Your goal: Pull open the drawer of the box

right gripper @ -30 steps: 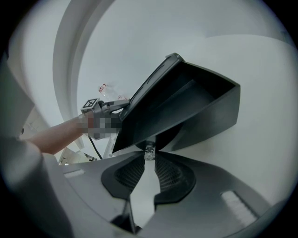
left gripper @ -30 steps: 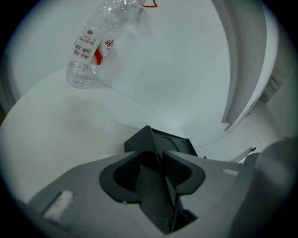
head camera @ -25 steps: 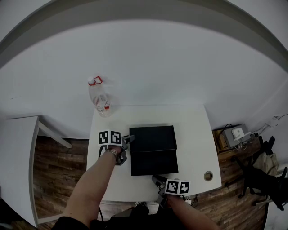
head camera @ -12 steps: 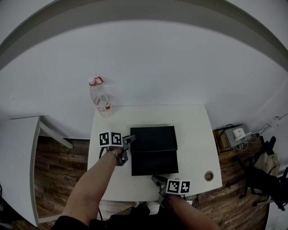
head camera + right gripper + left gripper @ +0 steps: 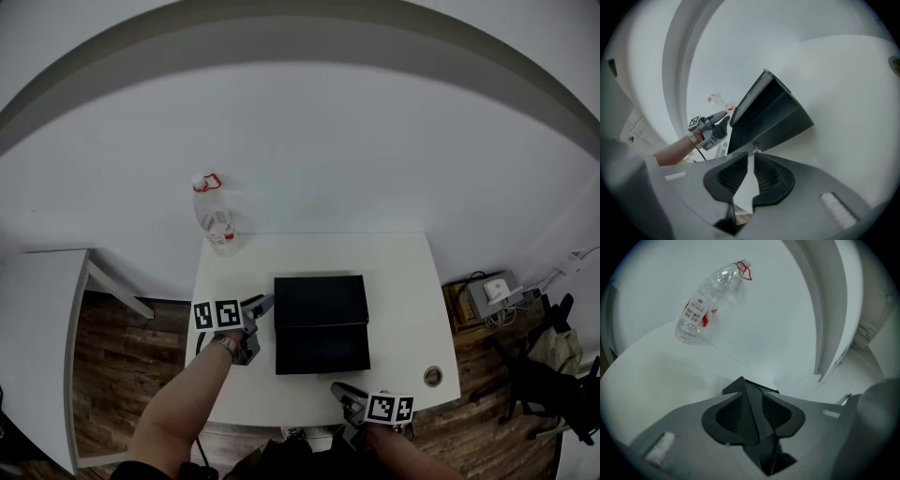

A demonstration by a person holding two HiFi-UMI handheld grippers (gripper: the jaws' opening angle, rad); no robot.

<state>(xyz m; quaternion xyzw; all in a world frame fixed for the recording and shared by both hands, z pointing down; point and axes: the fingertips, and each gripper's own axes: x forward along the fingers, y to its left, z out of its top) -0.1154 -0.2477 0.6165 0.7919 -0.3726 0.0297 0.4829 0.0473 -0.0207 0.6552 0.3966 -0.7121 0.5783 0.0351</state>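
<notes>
A black box (image 5: 319, 323) lies in the middle of the white table (image 5: 403, 281). Its drawer front (image 5: 780, 124) faces me and carries a small knob (image 5: 756, 147). My right gripper (image 5: 337, 388) hovers just off that front. Its jaws have just been closing and now stand a narrow slit apart, with nothing between them. The knob sits just past the tips of the right gripper (image 5: 751, 155). My left gripper (image 5: 264, 302) is beside the box's left side, a little apart from it, shut and empty. Seen along its own jaws, the left gripper (image 5: 749, 390) has its fingers meeting.
A clear plastic bottle (image 5: 216, 220) with a red cap ring stands at the table's far left corner, against the wall. A round hole (image 5: 432, 376) sits near the front right corner. Another white table (image 5: 37, 319) is on the left, and boxes and cables (image 5: 487, 295) lie on the floor at right.
My right gripper has drawn back from the box front toward me and to the right. My left gripper has shifted left, away from the box's side. The box looks unchanged.
</notes>
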